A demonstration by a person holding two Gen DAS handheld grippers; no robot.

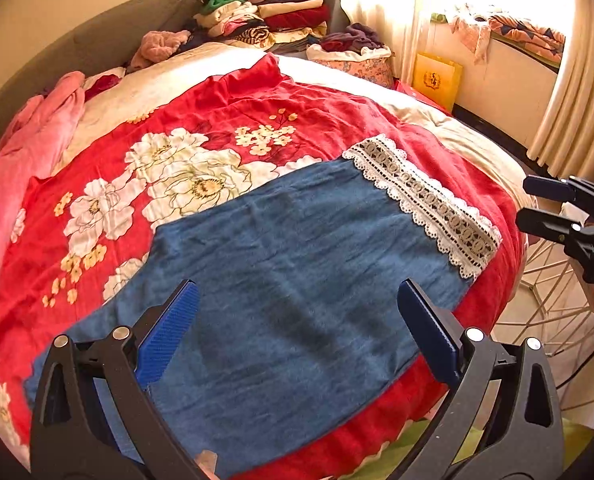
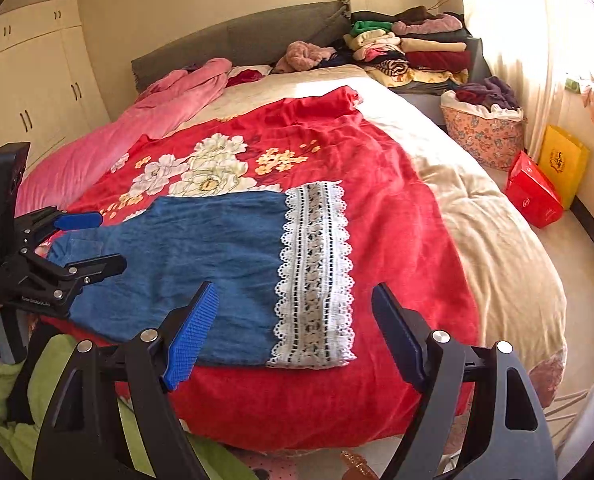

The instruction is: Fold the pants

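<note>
Denim pants [image 2: 201,264] lie flat, folded lengthwise, lace hem [image 2: 317,276] right; crosswise fold left. Left gripper [image 1: 297,320], right gripper [image 2: 293,324] released, empty.

Little lettering is showing legibly. The yellow paper bag [image 2: 564,167] standing on the floor at the far right, beside the bed, is carrying a dark emblem, too small to read. The red box [image 2: 533,196] leaning against it is showing a small white round mark, unreadable. Faint embossed lettering on the left gripper [image 2: 97,240] body is blurring out.
</note>
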